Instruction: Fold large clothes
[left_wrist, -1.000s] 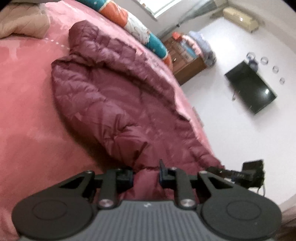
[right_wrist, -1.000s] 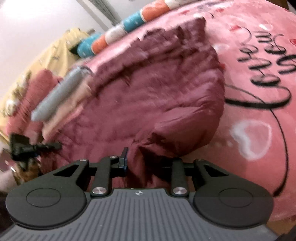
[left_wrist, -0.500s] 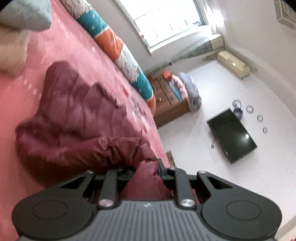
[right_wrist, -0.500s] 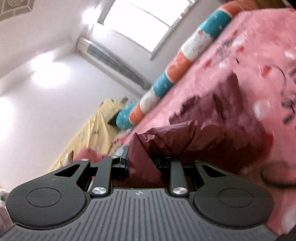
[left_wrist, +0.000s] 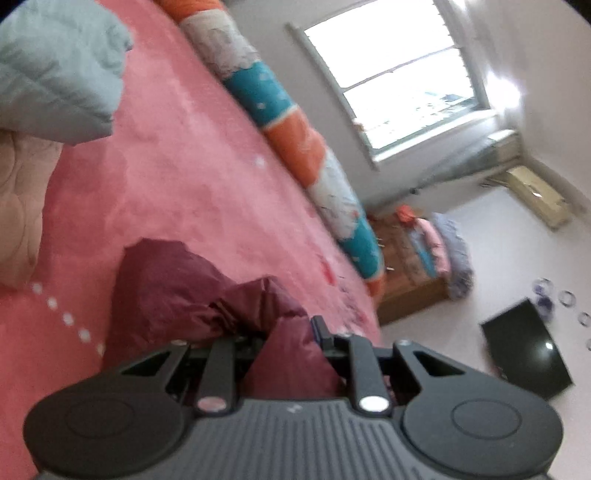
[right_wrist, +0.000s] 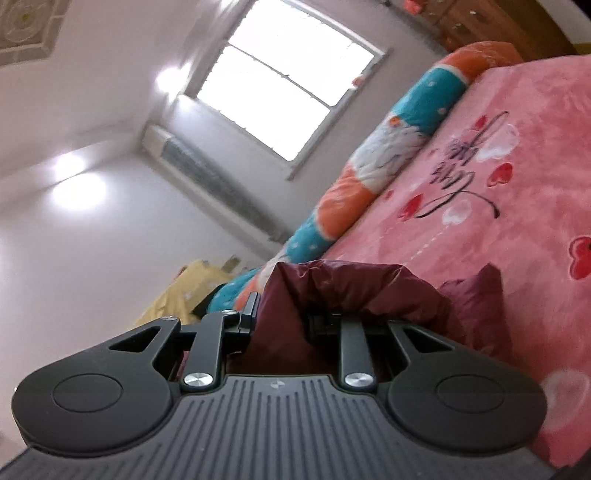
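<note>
On the pink bed (left_wrist: 192, 177), both tools pinch the maroon jacket (left_wrist: 177, 295).

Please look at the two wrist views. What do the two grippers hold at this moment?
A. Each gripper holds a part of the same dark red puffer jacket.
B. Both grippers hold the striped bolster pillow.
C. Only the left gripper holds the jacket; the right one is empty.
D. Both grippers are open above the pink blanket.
A: the left gripper and the right gripper each have a fold of the dark red puffer jacket bunched between their fingers.
</note>
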